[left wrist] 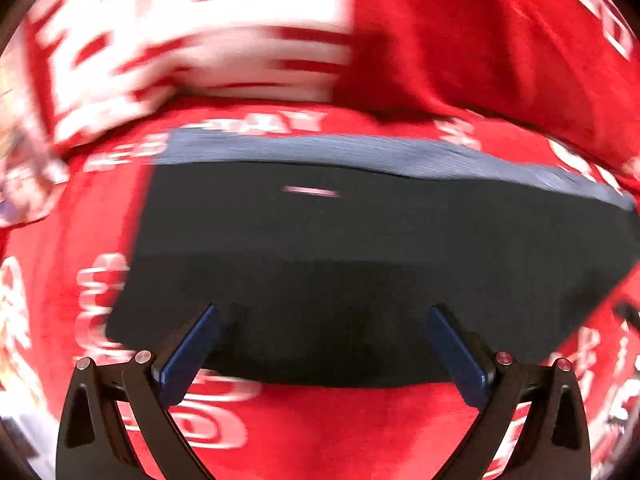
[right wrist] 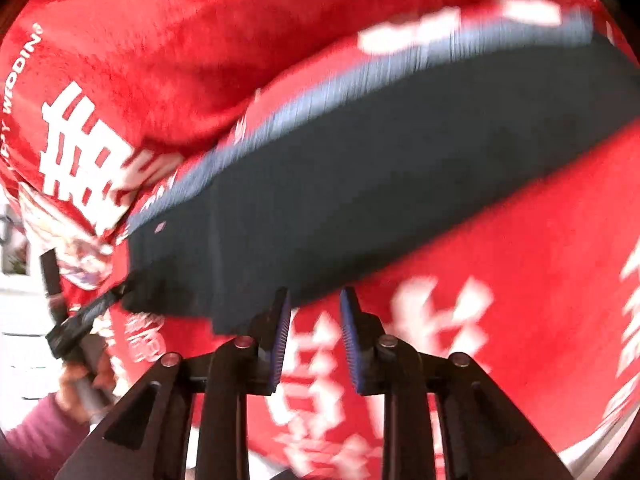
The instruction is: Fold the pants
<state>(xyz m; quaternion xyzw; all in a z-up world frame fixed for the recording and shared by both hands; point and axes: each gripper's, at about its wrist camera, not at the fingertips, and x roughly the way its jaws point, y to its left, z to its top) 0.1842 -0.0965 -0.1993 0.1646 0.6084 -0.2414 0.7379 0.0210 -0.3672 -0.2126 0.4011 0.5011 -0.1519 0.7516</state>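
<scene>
In the left wrist view, we see the left gripper (left wrist: 323, 312) at the bottom of the frame with its jaws spread wide and nothing pressed between them. Its blue pads (left wrist: 188, 354) reach over the near edge of the pants (left wrist: 360, 248), a dark, flat-folded rectangle filling the middle of the frame. A lighter blue ribbed band runs along the far edge of the pants. A small pale tag sits on the dark cloth just above centre. Under and around the pants we see a red cloth (left wrist: 460, 40) with white lettering, bunched up across the top of the frame; the picture is blurred.

In the right wrist view, we see the right gripper (right wrist: 314, 300) at bottom centre with a narrow gap between its pads (right wrist: 280, 344); only the red cloth (right wrist: 520, 220) shows through that gap. The pants (right wrist: 360, 184) lie just beyond the fingertips, running from lower left to upper right. At the lower left edge we see a hand (right wrist: 80, 384) and a purple sleeve (right wrist: 36, 432) holding the left gripper (right wrist: 86, 314), whose tip meets the near corner of the pants
</scene>
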